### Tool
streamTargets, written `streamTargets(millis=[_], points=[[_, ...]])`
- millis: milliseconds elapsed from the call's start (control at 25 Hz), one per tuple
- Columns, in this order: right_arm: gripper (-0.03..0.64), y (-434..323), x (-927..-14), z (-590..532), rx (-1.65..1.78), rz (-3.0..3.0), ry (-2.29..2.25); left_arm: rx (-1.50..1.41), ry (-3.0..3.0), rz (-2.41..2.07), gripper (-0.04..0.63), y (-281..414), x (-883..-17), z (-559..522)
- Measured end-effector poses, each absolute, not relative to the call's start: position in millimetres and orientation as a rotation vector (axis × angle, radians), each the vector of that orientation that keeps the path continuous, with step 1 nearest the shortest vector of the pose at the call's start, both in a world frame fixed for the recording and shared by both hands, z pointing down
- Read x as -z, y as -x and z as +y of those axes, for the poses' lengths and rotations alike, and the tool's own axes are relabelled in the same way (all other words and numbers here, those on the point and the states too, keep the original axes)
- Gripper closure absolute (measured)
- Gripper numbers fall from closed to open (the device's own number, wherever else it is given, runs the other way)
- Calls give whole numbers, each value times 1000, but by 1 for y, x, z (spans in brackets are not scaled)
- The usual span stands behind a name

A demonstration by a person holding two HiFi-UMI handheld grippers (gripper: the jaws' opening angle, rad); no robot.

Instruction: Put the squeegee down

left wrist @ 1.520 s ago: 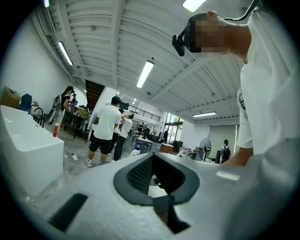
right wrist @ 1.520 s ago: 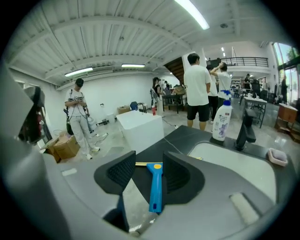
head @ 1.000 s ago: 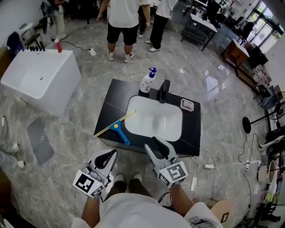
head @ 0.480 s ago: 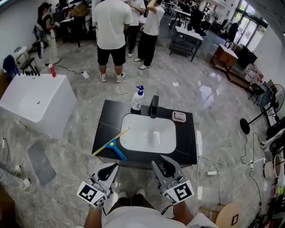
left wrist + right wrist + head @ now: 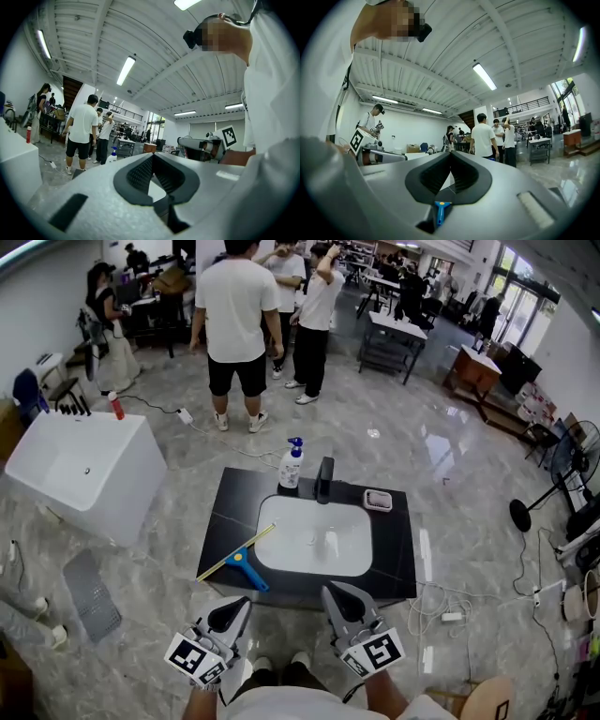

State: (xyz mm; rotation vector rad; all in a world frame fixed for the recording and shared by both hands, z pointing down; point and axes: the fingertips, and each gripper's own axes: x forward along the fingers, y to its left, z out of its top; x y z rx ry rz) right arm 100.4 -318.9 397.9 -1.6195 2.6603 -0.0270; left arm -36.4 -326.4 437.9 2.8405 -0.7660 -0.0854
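The squeegee (image 5: 236, 562), blue handle and long yellow blade, lies flat on the black counter (image 5: 225, 512) to the left of the white sink (image 5: 274, 510). No gripper touches it. Both grippers hang close to my body, short of the counter's near edge. My left gripper (image 5: 241, 605) is shut and empty, its pads meeting at the tip (image 5: 152, 155). My right gripper (image 5: 331, 592) has just been closing and now stands shut with nothing between its jaws (image 5: 451, 153). The squeegee's blue handle (image 5: 439, 210) shows through the gap below them.
A soap bottle (image 5: 292, 465), a black faucet (image 5: 324, 480) and a pink dish (image 5: 378, 500) stand along the counter's far side. A white tub (image 5: 84, 470) sits at the left. Several people (image 5: 236, 315) stand beyond. Cables (image 5: 441, 601) lie on the floor at the right.
The right gripper's jaws went from open to shut, empty. Both grippers drew back from the counter toward my body. The squeegee stays on the counter.
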Motion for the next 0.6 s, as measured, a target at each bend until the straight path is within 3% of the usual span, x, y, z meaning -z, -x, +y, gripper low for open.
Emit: streamTargets(millis=[600], points=[[624, -116, -396, -316, 43, 2635, 1626, 83, -2894, -771, 604, 24, -423, -319]])
